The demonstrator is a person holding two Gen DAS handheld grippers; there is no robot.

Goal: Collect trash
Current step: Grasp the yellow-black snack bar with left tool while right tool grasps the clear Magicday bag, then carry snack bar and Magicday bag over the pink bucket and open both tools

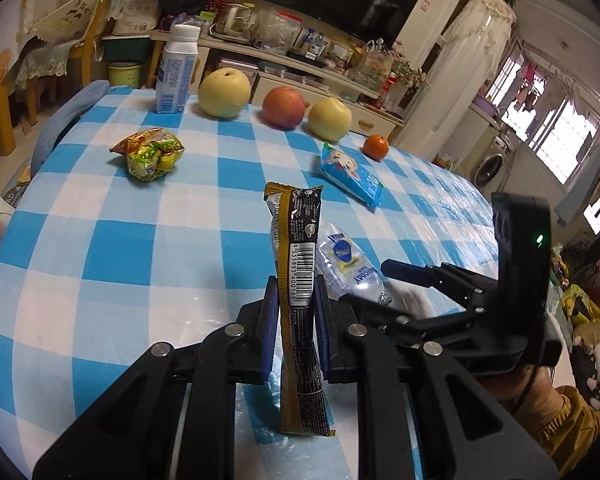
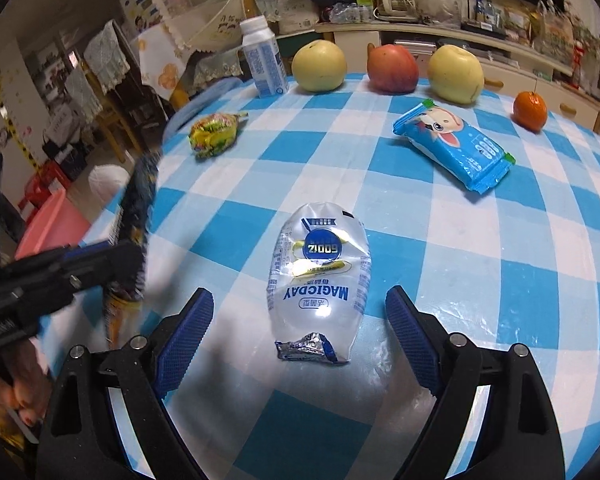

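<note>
On the blue-and-white checked tablecloth (image 2: 480,240), directly ahead of the right gripper (image 2: 300,308), lay a flattened white MAGICDAY pouch (image 2: 320,276), resting flat with its torn foil end nearest the gripper and its long axis running away from it, near to far. The right gripper's jaws stood apart, one blue pad on each side of the pouch's near half, neither pad touching it; nothing was held. The pouch's width lay across the gap, so a closing stroke would, in my judgement, meet its two long edges. The left gripper (image 1: 293,320) was clenched on a brown-and-gold snack-bar wrapper (image 1: 298,280), held upright with its barcode facing the camera and both ends projecting beyond the pads. In the left wrist view the pouch (image 1: 350,268) lay just beyond and to the right of that wrapper, with the right gripper (image 1: 404,272) alongside it; the right hand was plainly the nearer and the free one. Remaining litter was well apart from both grippers: a crumpled yellow-green wrapper (image 2: 214,136) far left and a blue cartoon-dog packet (image 2: 452,148) far right. Along the far edge stood a white-capped bottle (image 2: 262,58), two yellow pears (image 2: 319,66), a red apple (image 2: 392,68) and a small orange (image 2: 531,109), none of them judged trash.
</note>
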